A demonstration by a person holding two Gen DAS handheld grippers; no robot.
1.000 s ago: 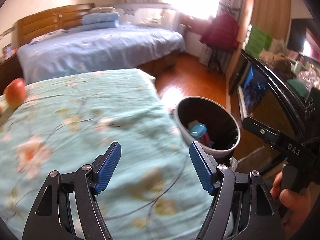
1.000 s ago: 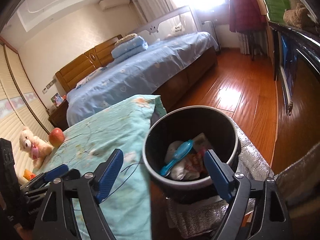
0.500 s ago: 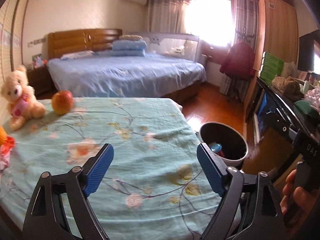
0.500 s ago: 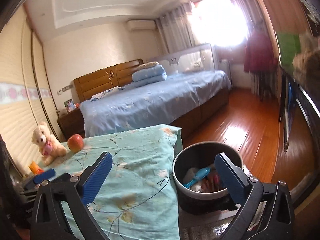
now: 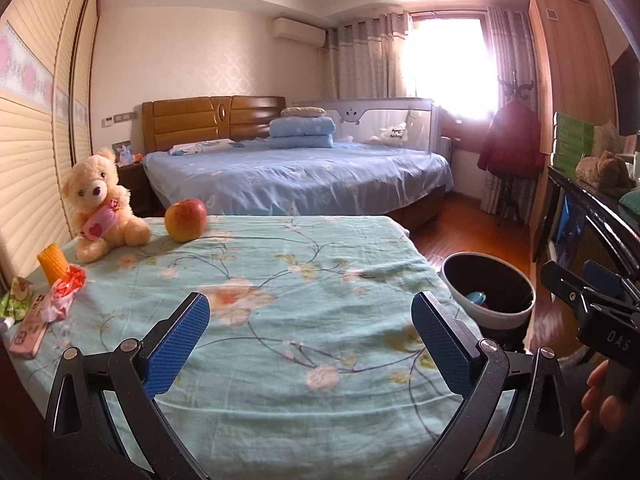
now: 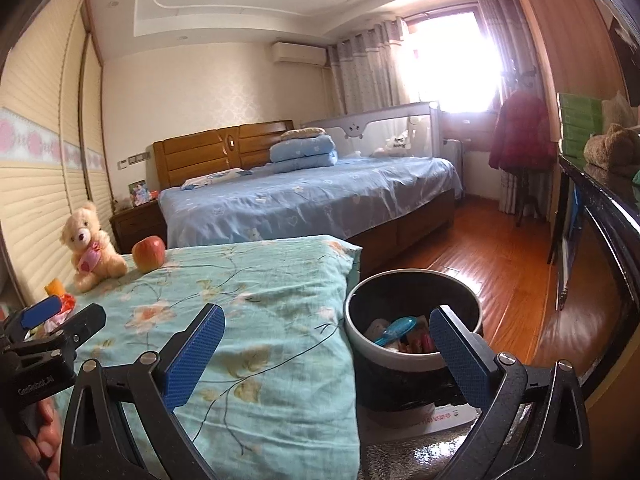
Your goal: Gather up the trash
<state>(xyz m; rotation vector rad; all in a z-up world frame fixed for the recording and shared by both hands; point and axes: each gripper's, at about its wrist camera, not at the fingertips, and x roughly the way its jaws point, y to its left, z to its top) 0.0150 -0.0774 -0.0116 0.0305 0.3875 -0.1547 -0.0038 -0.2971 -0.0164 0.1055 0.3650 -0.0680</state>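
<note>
Currently, left gripper (image 5: pixel 310 338) fingers are opening, right gripper (image 6: pixel 326 350) released, both empty; wrappers (image 5: pixel 60 294) remain across the surface (image 5: pixel 280 280) from the bin (image 6: pixel 412 320), awaiting collection.

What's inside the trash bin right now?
The trash bin holds a blue plastic spoon on white and red wrappers. Anything beneath them is covered.

right tool (image 6: pixel 326 354) agape, empty | bin (image 6: pixel 412 364) holds trash | apple (image 6: pixel 149 253) on cloth
</note>
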